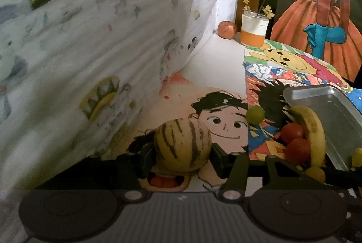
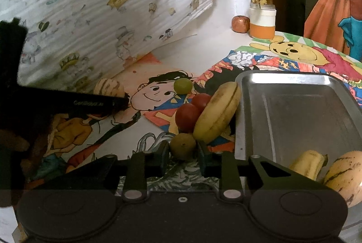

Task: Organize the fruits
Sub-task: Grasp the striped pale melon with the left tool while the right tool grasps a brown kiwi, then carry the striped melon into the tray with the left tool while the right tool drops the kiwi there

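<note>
My left gripper (image 1: 183, 152) is shut on a yellow striped melon (image 1: 182, 145), its pads touching both sides. My right gripper (image 2: 183, 153) is shut on a small green-brown fruit (image 2: 182, 145). A metal tray (image 2: 294, 107) lies to the right; a banana piece (image 2: 308, 163) and a second striped melon (image 2: 346, 177) lie in its near end. Outside the tray's left rim lie a banana (image 2: 217, 113), two red tomatoes (image 2: 187, 116) and a green grape (image 2: 182, 85). The same pile shows in the left wrist view: banana (image 1: 312, 127), tomatoes (image 1: 294, 141), grape (image 1: 255, 114).
A printed cloth (image 1: 90, 39) hangs along the left. Cartoon drawings (image 1: 226, 125) cover the white table. At the back stand a jar with orange liquid and yellow flowers (image 1: 254, 28) and an apple (image 1: 227, 29). The left gripper's black body (image 2: 56, 102) shows in the right wrist view.
</note>
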